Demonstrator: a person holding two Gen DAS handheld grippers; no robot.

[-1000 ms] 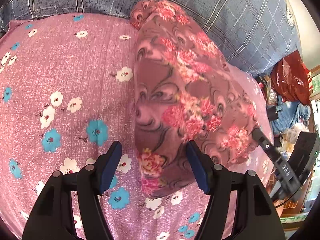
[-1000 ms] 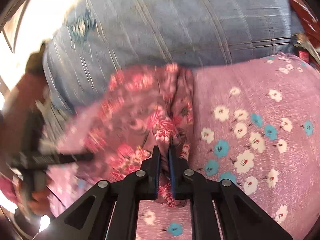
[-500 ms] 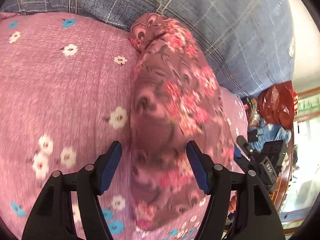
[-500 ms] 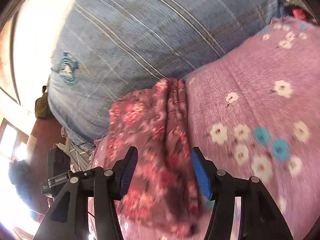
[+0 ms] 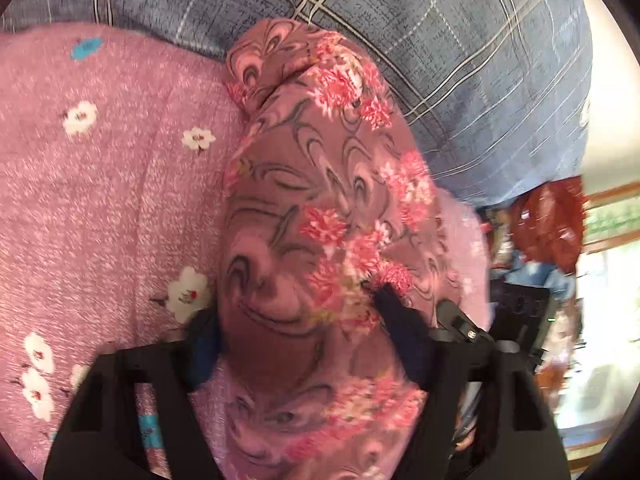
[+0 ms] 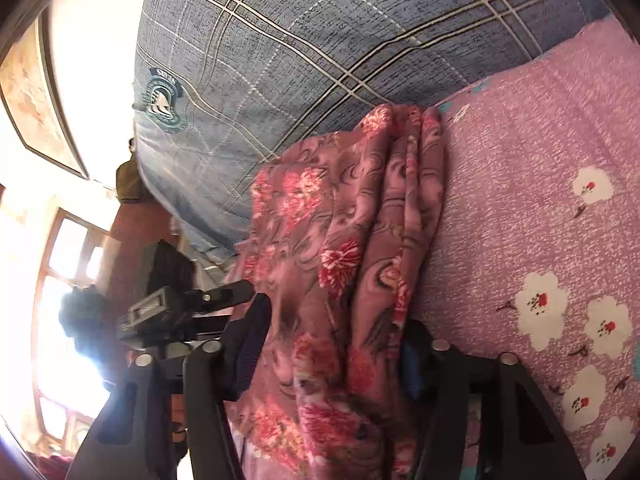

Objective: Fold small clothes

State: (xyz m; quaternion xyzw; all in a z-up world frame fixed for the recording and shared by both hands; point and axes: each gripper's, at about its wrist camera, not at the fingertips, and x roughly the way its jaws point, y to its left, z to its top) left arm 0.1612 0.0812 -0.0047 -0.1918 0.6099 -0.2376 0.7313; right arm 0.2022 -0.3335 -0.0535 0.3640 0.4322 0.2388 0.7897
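A folded mauve garment with red and pink flowers (image 5: 312, 216) lies as a long strip on the pink flowered bedsheet (image 5: 100, 200); its far end is bunched against a blue plaid pillow. My left gripper (image 5: 304, 344) is open and its jaws straddle the strip's near end, cloth bulging between them. In the right wrist view the same garment (image 6: 344, 240) shows several stacked fold edges. My right gripper (image 6: 336, 344) is open, its jaws either side of the other end.
The blue plaid pillow (image 6: 320, 40) rises behind the garment. The bed's edge lies past the garment, with a red bag (image 5: 552, 224), clutter and bright windows (image 6: 60, 264) beyond. The other gripper's body (image 6: 172, 312) shows at left in the right wrist view.
My right gripper has let go of the garment and opened. Both grippers have moved in close, so that the garment's ends now lie between their open jaws.
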